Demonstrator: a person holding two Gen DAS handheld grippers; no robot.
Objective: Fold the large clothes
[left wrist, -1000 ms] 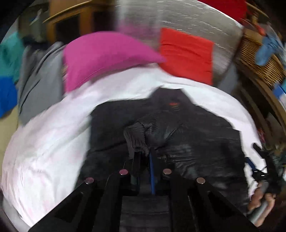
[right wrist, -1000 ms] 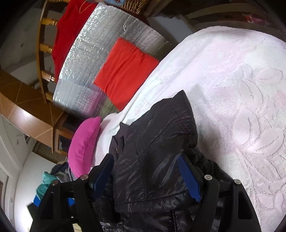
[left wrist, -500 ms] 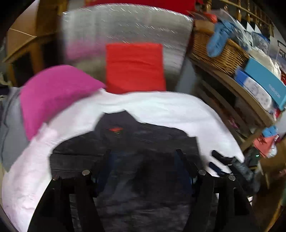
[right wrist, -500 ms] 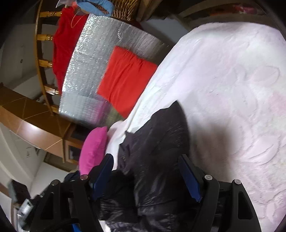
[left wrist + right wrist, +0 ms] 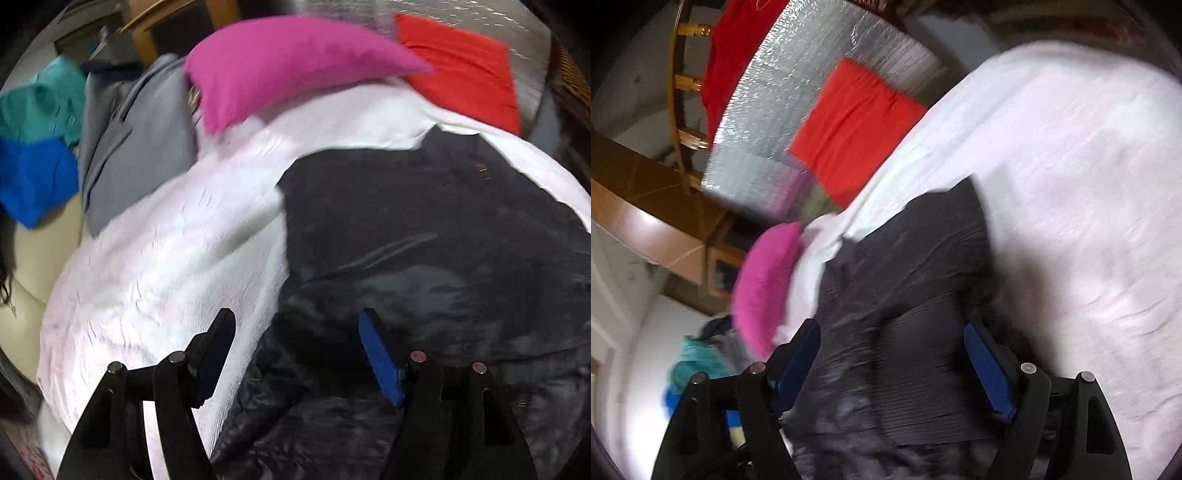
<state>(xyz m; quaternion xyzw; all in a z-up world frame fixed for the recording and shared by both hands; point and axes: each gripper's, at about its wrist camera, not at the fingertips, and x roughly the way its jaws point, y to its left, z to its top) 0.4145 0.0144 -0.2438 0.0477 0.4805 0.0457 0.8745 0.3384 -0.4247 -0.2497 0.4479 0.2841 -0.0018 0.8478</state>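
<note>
Over the white textured bedspread (image 5: 155,258): both grippers' jaws wide, right gripper (image 5: 892,354) just opening further, left gripper (image 5: 295,339) gripping nothing; crinkly black jacket (image 5: 424,240) below.

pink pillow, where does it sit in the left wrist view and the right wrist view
Left wrist view: the pink pillow lies at top centre, on the far edge of the white bedspread, left of the red cushion.
Right wrist view: the pink pillow is at centre left, tilted, beside the black jacket.
Shared landmark: the red cushion leaning on the silver foil panel.
</note>
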